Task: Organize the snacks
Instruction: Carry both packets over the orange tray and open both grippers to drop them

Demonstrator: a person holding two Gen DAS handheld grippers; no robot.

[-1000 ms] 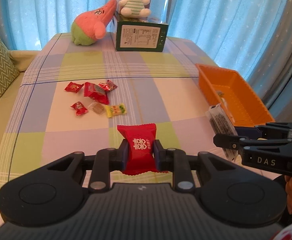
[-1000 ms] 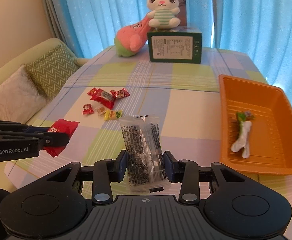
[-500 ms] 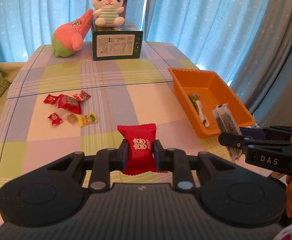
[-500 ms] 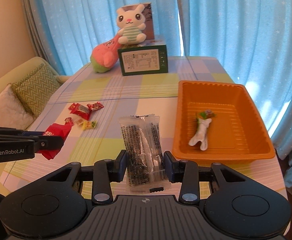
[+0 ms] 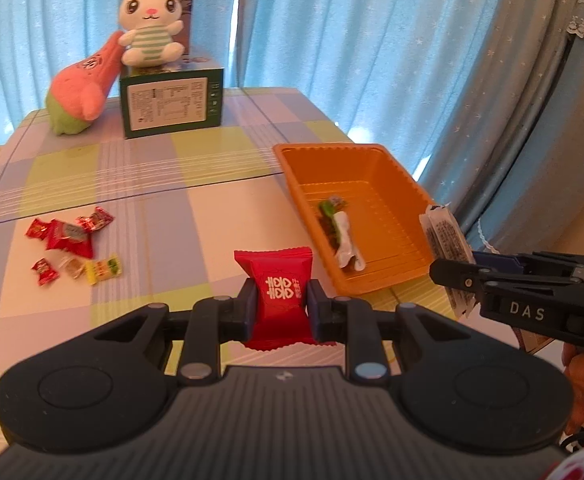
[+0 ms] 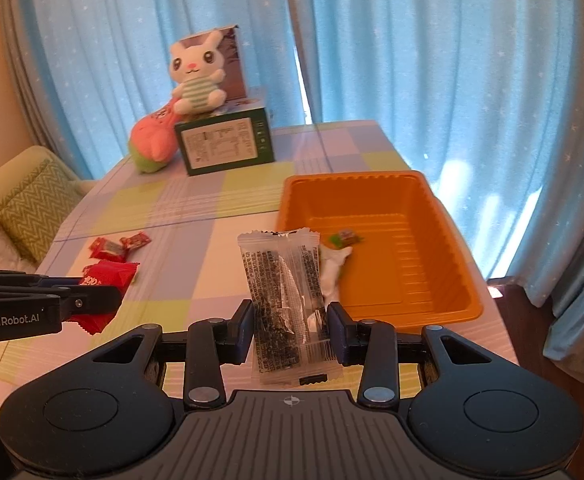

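My left gripper (image 5: 280,307) is shut on a red snack packet (image 5: 278,286) above the table, left of the orange tray (image 5: 401,184). My right gripper (image 6: 290,330) is shut on a clear packet of dark snack (image 6: 286,292), held before the tray's (image 6: 447,236) near left corner. The clear packet (image 5: 445,250) also shows in the left wrist view, by the tray's near right side. A white and green wrapped snack (image 5: 341,236) lies in the tray. Several small candies (image 5: 72,240) lie on the checked tablecloth at the left.
A green box (image 5: 172,106) with a white bunny plush (image 5: 150,26) on top and a pink star plush (image 5: 84,88) stand at the table's far end. Blue curtains hang behind. A sofa with a zigzag cushion (image 6: 28,208) is at the left.
Both grippers have swung to the right toward the orange tray, each still holding its packet. The tray now sits closer and more central in both views.
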